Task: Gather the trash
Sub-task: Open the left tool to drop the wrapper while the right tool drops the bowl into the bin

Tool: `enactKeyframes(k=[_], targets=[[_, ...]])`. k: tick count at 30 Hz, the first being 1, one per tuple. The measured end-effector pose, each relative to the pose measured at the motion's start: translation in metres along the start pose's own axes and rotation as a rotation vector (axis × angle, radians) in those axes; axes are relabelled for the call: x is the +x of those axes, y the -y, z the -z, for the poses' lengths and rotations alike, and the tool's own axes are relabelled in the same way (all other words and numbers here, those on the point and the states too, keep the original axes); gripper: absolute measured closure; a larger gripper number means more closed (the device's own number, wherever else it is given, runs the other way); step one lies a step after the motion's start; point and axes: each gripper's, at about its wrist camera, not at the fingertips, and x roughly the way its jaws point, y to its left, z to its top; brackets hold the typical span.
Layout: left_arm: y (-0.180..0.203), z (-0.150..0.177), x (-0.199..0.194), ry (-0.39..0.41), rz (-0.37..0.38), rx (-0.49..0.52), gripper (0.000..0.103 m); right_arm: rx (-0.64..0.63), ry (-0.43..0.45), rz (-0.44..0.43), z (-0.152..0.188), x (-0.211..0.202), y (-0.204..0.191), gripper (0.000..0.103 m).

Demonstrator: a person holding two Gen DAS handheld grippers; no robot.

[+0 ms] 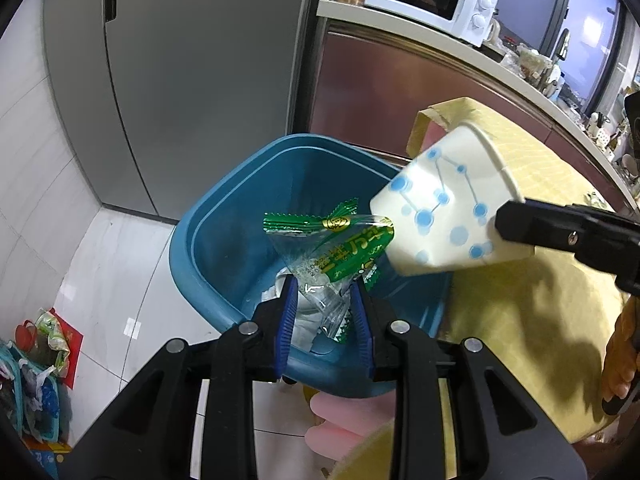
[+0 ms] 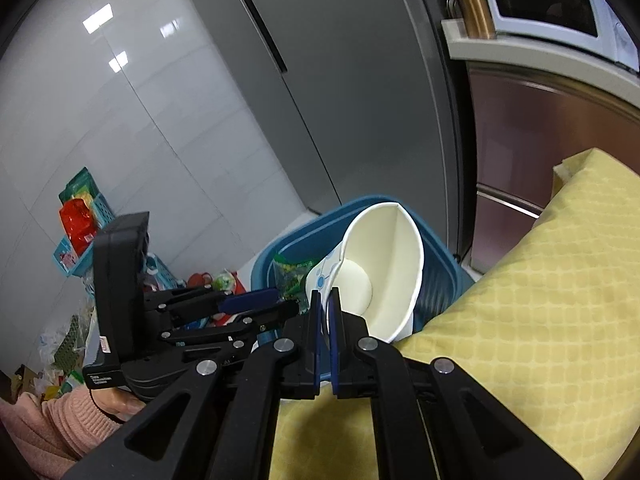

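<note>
Blue-padded left gripper (image 1: pixel 324 284) pinches a green wrapper (image 1: pixel 336 248) over the blue bin (image 1: pixel 208 240) to drop it, while the right gripper (image 2: pixel 325 300) clamps a paper cup (image 2: pixel 384 264) beside it.

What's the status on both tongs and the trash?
Left tongs pinching green candy wrapper over blue bin. Right tongs shut on paper cup rim, beside bin. Nothing blocking.

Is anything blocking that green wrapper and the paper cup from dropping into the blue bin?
Nothing visible does. The green wrapper in the left gripper hangs over the open blue bin; the paper cup, pinched by the right gripper, is over its rim.
</note>
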Motion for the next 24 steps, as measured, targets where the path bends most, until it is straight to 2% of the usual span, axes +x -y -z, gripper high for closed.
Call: enactKeyframes(k=[3, 8, 15, 20, 24], targets=[[-0.002, -0.001, 0.008, -0.014, -0.011, -0.007, 0.071, 0.008, -0.035, -0.002, 0.000, 0.011, 0.001, 0.098], [-0.002, -0.001, 0.022, -0.036, -0.011, -0.021, 0.068, 0.049, -0.070, 0.002, 0.002, 0.022, 0.009, 0.088], [0.001, 0.001, 0.024, -0.024, -0.007, -0.026, 0.068, 0.074, -0.035, 0.006, 0.009, 0.007, 0.018, 0.085], [0.008, 0.004, 0.005, 0.027, 0.000, -0.003, 0.064, 0.092, 0.003, 0.007, 0.018, -0.015, 0.024, 0.083], [0.024, 0.002, -0.013, 0.074, 0.034, 0.025, 0.062, 0.093, 0.052, 0.012, 0.023, -0.042, 0.025, 0.080]])
